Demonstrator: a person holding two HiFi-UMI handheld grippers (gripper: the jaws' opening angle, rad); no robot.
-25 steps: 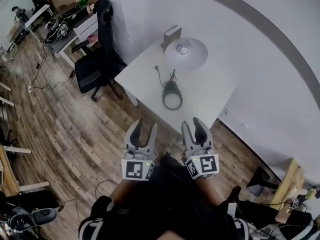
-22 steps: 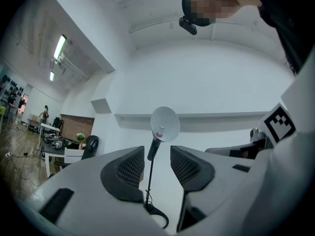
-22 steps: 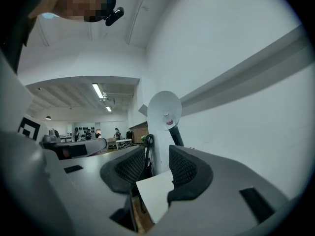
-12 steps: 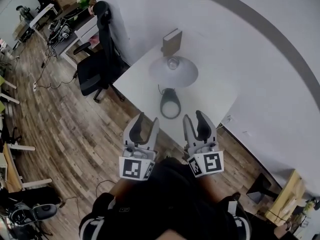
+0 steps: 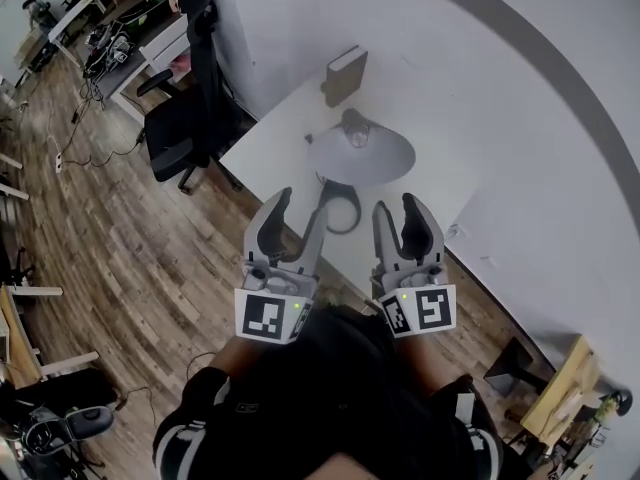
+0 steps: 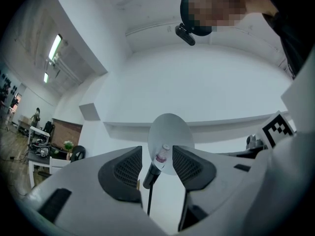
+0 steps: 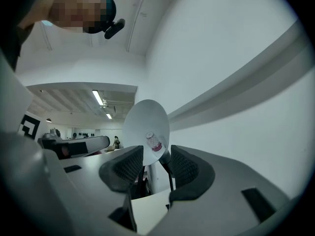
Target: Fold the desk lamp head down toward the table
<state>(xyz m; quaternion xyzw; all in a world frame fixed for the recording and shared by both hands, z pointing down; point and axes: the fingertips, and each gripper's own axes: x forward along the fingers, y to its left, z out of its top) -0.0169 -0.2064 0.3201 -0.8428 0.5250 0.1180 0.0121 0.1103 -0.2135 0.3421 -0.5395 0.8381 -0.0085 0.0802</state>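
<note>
Left hand-held gripper point(image 5: 299, 206) and right hand-held gripper point(image 5: 397, 206) (empty jaws just opening wider) face lamp head point(image 5: 360, 155).

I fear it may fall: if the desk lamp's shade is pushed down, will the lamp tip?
Probably top-heavy: the wide shade sits high on a thin stem over a small ring base, so steady it. The shade looks thin, likely light. The bare bulb may be fragile.

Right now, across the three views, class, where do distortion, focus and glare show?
Head view: the fisheye lens bends the wall's grey stripe into a curve. Left gripper view: a round black vignette, with the lamp head in focus. Right gripper view: the same vignette, and the ceiling lights glare white.
</note>
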